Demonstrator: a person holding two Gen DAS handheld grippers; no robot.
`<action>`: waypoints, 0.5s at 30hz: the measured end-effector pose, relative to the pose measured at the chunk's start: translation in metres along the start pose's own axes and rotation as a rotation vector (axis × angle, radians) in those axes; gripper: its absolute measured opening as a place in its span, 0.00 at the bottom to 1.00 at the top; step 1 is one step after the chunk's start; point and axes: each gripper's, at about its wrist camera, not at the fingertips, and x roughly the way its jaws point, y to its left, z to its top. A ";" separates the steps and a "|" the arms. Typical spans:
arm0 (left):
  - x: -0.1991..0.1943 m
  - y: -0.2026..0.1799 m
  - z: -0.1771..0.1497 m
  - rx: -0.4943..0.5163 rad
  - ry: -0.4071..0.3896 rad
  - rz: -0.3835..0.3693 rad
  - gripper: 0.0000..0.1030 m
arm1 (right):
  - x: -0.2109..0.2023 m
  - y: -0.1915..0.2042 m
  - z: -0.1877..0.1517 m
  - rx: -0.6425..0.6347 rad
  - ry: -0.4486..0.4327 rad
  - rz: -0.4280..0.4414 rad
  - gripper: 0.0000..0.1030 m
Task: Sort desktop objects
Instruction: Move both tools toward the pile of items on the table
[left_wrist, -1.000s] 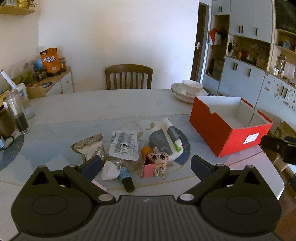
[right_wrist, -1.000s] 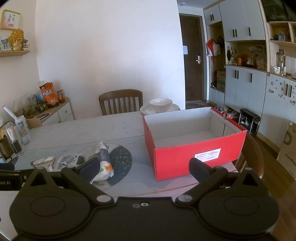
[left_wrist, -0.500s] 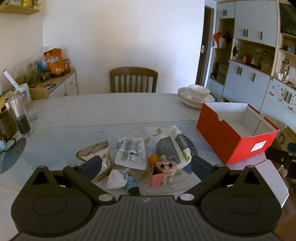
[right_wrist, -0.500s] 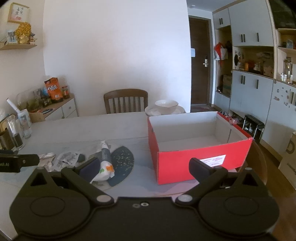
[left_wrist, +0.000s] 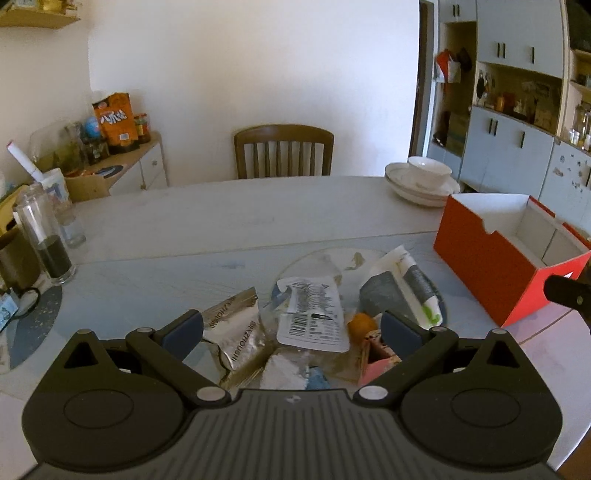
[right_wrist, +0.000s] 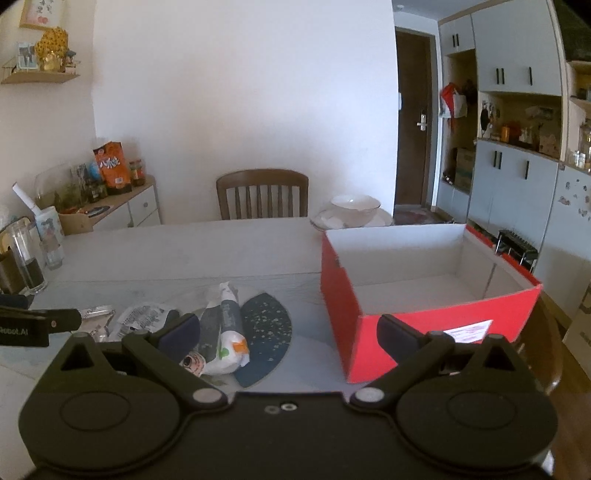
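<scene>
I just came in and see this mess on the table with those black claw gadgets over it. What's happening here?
A person is tidying the table with a two-finger gripper in each hand. The left gripper is open, low over a pile of small clutter: a silver foil packet, a white barcoded pouch, a small orange ball and a pink box. The right gripper is open and empty between the pile and the red box. What shows of the box's inside is bare, and nothing is picked up yet.
</scene>
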 end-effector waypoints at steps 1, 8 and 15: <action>0.005 0.004 0.001 0.000 0.005 -0.004 1.00 | 0.005 0.002 0.001 0.002 0.004 0.005 0.99; 0.041 0.027 0.000 0.010 0.057 -0.002 0.99 | 0.040 0.018 0.005 -0.027 0.044 -0.001 0.97; 0.079 0.054 -0.007 0.014 0.117 0.005 0.99 | 0.078 0.036 0.009 -0.052 0.102 -0.013 0.96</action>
